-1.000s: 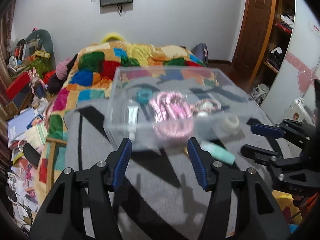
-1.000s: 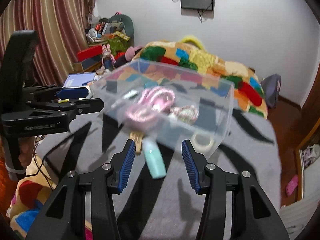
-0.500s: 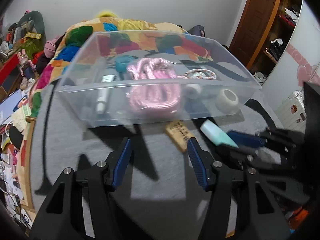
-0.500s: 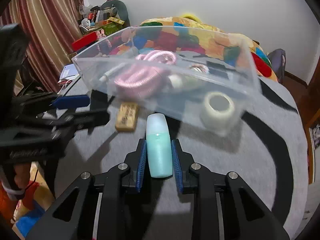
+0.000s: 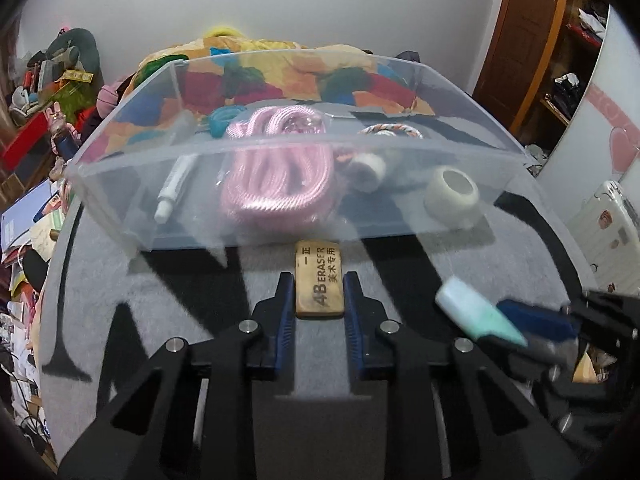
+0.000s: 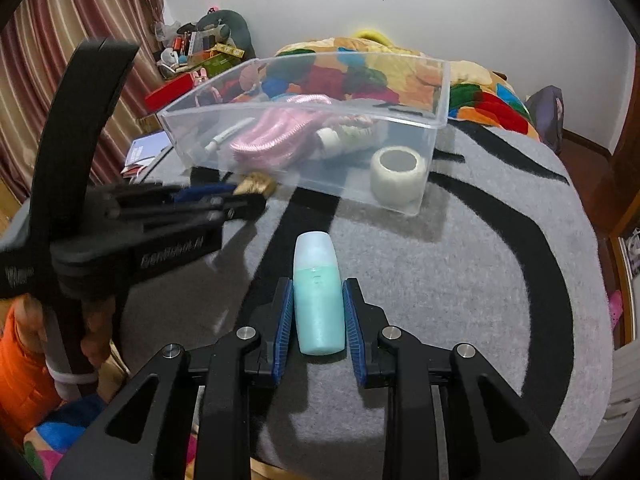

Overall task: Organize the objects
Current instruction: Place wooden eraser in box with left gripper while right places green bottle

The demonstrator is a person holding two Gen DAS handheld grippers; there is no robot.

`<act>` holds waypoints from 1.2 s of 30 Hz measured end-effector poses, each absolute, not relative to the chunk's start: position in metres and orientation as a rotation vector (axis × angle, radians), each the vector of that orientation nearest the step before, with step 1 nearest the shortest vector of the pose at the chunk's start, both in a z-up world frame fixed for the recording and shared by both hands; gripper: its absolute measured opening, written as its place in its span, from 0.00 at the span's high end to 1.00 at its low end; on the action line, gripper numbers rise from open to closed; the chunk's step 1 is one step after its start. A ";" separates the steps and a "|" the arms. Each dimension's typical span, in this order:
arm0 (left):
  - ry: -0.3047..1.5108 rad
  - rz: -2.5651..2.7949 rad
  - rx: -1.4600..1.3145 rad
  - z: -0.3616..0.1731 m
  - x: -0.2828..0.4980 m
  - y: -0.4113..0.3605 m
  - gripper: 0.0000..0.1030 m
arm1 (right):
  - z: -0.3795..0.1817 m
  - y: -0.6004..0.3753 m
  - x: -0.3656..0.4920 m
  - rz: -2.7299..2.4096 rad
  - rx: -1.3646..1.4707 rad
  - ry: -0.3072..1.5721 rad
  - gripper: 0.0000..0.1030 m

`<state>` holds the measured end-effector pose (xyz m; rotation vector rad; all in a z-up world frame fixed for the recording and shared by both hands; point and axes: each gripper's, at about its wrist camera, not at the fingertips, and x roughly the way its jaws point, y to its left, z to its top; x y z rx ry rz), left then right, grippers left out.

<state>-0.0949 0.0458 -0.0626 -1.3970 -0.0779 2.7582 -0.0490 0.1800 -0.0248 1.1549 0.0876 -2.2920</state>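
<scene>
A clear plastic bin (image 5: 132,184) (image 6: 438,92) stands on the grey-and-black mat. It holds a pink rope coil (image 5: 276,184), a white tape roll (image 5: 452,194) (image 6: 396,174), a white tube (image 5: 174,188), a teal ring and a bracelet. My left gripper (image 5: 319,292) is shut on a tan 4B eraser (image 5: 319,284) just in front of the bin. My right gripper (image 6: 318,304) is shut on a teal bottle (image 6: 318,300), also seen in the left wrist view (image 5: 476,316), in front of the bin's right end.
The mat (image 6: 480,280) covers a round surface with edges near left and right. A bed with a patchwork quilt (image 5: 288,76) lies behind the bin. Clutter fills the left floor (image 5: 36,128). A wooden door (image 5: 524,40) and white suitcase (image 5: 608,232) stand right.
Both grippers came down close to the bin. The right gripper shut on the teal bottle half a second ago and still holds it. The left gripper has now shut on the eraser.
</scene>
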 end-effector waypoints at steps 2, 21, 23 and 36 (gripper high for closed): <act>-0.088 2.747 -1.393 -0.061 -0.088 0.041 0.77 | -0.020 0.179 -0.049 -2.295 1.133 0.070 0.78; -0.163 2.852 -1.079 0.024 -0.086 0.001 0.77 | 0.060 0.150 -0.091 -2.429 0.875 -0.001 0.78; -0.175 2.838 -1.086 0.026 -0.100 -0.005 0.77 | 0.060 0.144 -0.101 -2.445 0.883 -0.003 0.78; -0.174 2.786 -1.246 -0.011 -0.155 -0.016 0.77 | 0.021 0.108 -0.157 -2.408 1.041 0.101 0.77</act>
